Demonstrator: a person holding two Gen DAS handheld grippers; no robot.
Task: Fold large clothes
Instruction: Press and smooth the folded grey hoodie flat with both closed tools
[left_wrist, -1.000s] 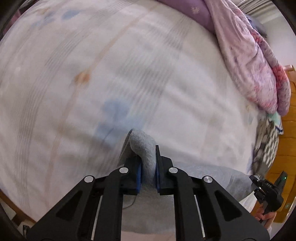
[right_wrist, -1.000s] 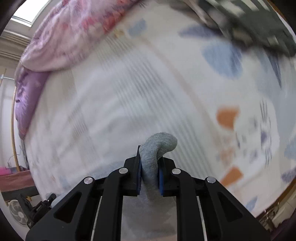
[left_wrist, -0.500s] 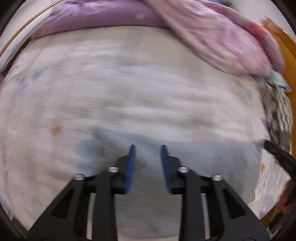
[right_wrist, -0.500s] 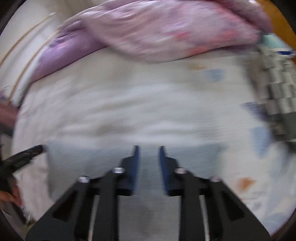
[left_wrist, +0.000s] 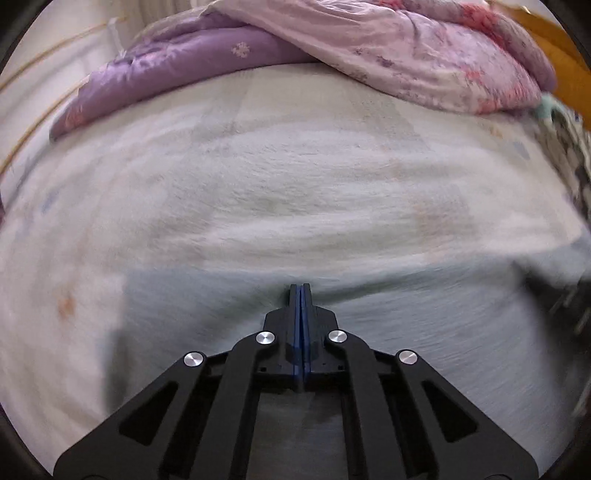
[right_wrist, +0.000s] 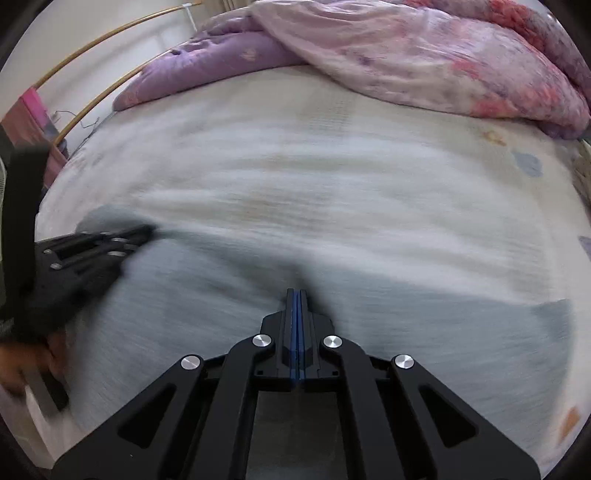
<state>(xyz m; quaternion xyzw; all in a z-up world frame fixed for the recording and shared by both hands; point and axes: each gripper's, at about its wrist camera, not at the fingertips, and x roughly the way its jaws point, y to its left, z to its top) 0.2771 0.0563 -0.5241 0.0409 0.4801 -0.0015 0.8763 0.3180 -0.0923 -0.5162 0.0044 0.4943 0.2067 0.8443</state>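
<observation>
A large grey garment (left_wrist: 406, 332) lies spread flat across the near part of the bed, blurred by motion. My left gripper (left_wrist: 300, 286) has just closed, its blue pads meeting with no cloth showing between them. Its tip is at the garment's far edge, where the cloth dimples slightly. My right gripper (right_wrist: 297, 291) is shut in the same way, at the far edge of the grey garment (right_wrist: 184, 314). The left gripper (right_wrist: 144, 230) also appears at the left of the right wrist view, low over the garment's left end, held by a hand (right_wrist: 22, 369).
The pale patterned bed sheet (left_wrist: 295, 166) stretches beyond the garment. A pink floral quilt (left_wrist: 406, 48) and a purple quilt (left_wrist: 184, 62) are heaped along the far side. A checked cloth (left_wrist: 576, 166) lies at the right edge, and a brass rail (right_wrist: 92, 48) runs at the far left.
A second ago each gripper held a bunched fold of grey cloth. Half a second ago both stood open over the laid-out garment. Now both are shut, rolled level and lower.
</observation>
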